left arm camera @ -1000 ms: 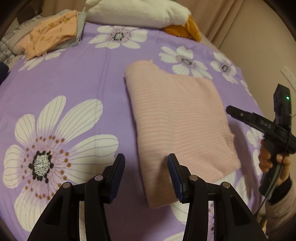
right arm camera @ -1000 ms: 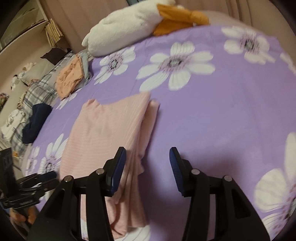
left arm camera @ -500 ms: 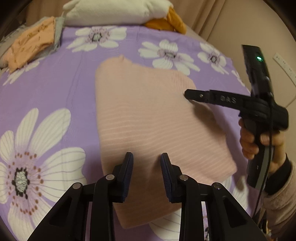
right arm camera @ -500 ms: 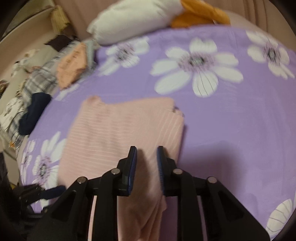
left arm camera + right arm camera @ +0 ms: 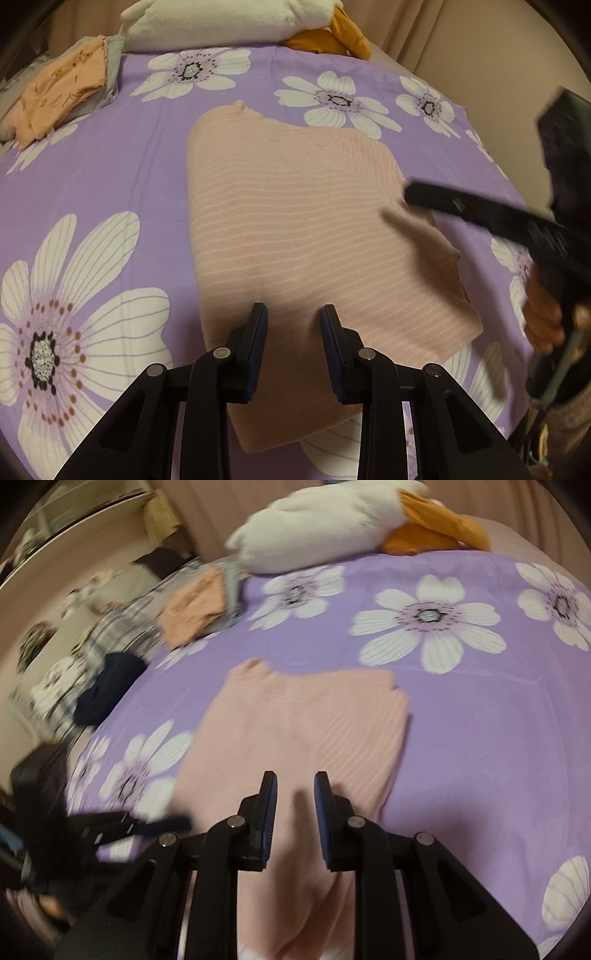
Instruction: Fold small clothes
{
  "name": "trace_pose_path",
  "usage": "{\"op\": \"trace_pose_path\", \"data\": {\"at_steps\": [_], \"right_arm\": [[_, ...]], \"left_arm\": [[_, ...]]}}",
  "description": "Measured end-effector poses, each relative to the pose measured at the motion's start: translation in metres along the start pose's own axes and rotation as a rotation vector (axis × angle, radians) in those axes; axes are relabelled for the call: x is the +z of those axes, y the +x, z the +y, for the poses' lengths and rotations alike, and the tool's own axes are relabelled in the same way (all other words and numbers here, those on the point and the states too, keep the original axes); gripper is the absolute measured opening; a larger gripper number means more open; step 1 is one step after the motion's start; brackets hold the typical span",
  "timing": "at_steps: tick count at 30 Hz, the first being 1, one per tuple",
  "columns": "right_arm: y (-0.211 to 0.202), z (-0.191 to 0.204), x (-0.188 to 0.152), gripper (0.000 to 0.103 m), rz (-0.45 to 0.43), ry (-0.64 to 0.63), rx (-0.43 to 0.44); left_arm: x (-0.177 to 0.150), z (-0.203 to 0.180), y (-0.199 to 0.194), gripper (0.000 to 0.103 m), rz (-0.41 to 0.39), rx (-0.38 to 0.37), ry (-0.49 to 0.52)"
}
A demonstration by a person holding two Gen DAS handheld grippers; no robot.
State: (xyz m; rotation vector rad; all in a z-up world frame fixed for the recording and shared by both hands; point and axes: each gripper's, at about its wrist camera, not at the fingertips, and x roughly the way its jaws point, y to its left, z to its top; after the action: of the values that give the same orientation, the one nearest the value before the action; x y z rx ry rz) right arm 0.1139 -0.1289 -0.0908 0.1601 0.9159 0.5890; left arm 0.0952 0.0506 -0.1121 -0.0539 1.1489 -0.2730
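Note:
A pink striped garment [image 5: 295, 229] lies folded flat on the purple flowered bedsheet [image 5: 92, 177]. My left gripper [image 5: 293, 314] hovers over its near part, jaws partly apart, no cloth between the pads. In the right wrist view the same garment [image 5: 306, 731] lies under my right gripper [image 5: 295, 781]. Its jaws stand narrow and are opening, with nothing pinched between them. The right gripper [image 5: 417, 194] shows blurred in the left wrist view, reaching over the garment's right edge in a person's hand [image 5: 546, 317]. The left gripper [image 5: 177, 821] appears blurred at the lower left of the right wrist view.
A white plush toy with orange parts [image 5: 236, 22] lies at the bed's far end. A folded stack with an orange garment on top [image 5: 62, 92] sits at the far left. A navy item [image 5: 107, 690] and plaid cloth lie past the bed's left edge. A wall stands close on the right.
Both grippers have narrowed their jaws. The left one has moved from the garment's near corner to over its near part. The right one has swung from the garment's side edge to over the cloth.

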Motion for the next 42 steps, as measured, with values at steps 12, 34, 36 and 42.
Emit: {"op": "trace_pose_path", "data": {"at_steps": [12, 34, 36, 42], "right_arm": [[0.005, 0.002, -0.043, 0.020, 0.107, -0.031, -0.050], [-0.010, 0.001, -0.070, 0.019, 0.121, 0.017, -0.065], [-0.011, 0.000, -0.070, 0.019, 0.123, 0.020, -0.065], [-0.013, -0.001, -0.072, 0.020, 0.124, 0.024, -0.066]], "left_arm": [[-0.013, -0.003, -0.003, 0.031, -0.003, 0.030, 0.016], [-0.035, -0.009, -0.017, 0.031, 0.000, 0.059, -0.010], [-0.037, -0.009, -0.018, 0.031, 0.000, 0.061, -0.015], [-0.040, -0.011, -0.020, 0.031, 0.002, 0.070, -0.014]]}}
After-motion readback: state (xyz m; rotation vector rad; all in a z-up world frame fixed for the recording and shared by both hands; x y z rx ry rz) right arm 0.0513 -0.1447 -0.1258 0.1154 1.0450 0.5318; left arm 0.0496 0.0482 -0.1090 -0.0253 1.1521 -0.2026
